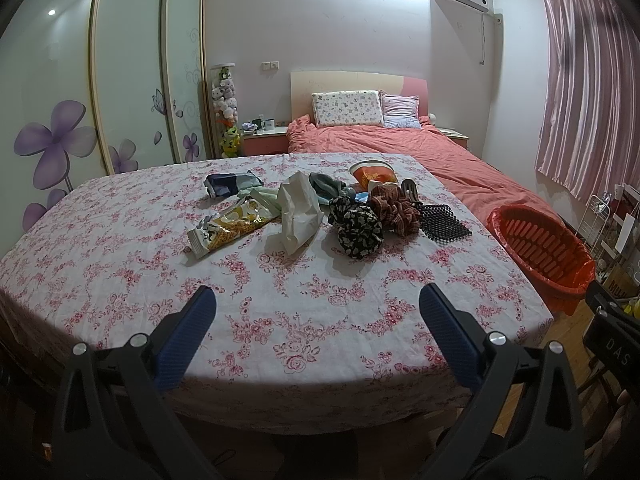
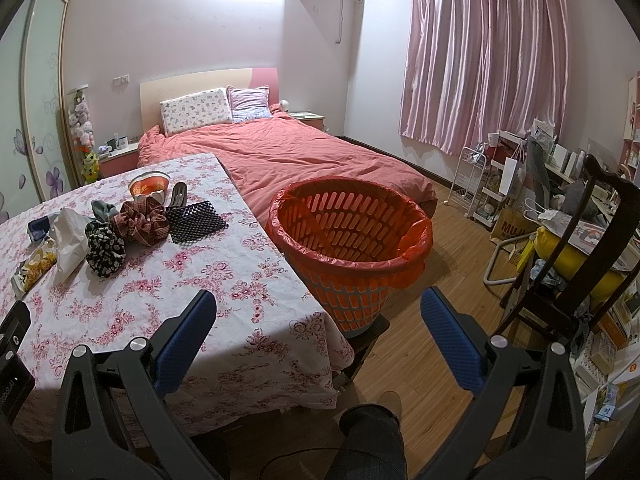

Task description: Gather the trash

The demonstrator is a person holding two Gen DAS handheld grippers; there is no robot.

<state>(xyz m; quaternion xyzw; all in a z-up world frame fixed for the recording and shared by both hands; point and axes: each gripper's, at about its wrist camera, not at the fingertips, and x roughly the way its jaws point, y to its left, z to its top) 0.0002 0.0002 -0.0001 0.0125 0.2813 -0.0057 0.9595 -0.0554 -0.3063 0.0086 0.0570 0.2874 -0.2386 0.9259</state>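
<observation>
A pile of items lies mid-table on the floral tablecloth [image 1: 120, 264]: a yellow snack wrapper [image 1: 230, 226], a white plastic bag [image 1: 298, 212], a dark blue packet [image 1: 230, 185], a red paper bowl [image 1: 372, 172], a black floral scrunchie [image 1: 356, 230], a brown plaid scrunchie [image 1: 394, 208] and a black mesh mat [image 1: 442, 222]. An orange bin [image 2: 348, 240] with a red liner stands at the table's right edge. My left gripper [image 1: 318, 300] is open and empty over the near table. My right gripper [image 2: 318, 304] is open and empty, near the bin.
A bed with a salmon cover [image 2: 304, 156] lies behind the table. A dark wooden chair [image 2: 580, 264] and cluttered shelves [image 2: 504, 184] stand at the right. Wood floor [image 2: 440, 272] shows between bin and chair. A wardrobe with flower doors [image 1: 60, 120] lines the left wall.
</observation>
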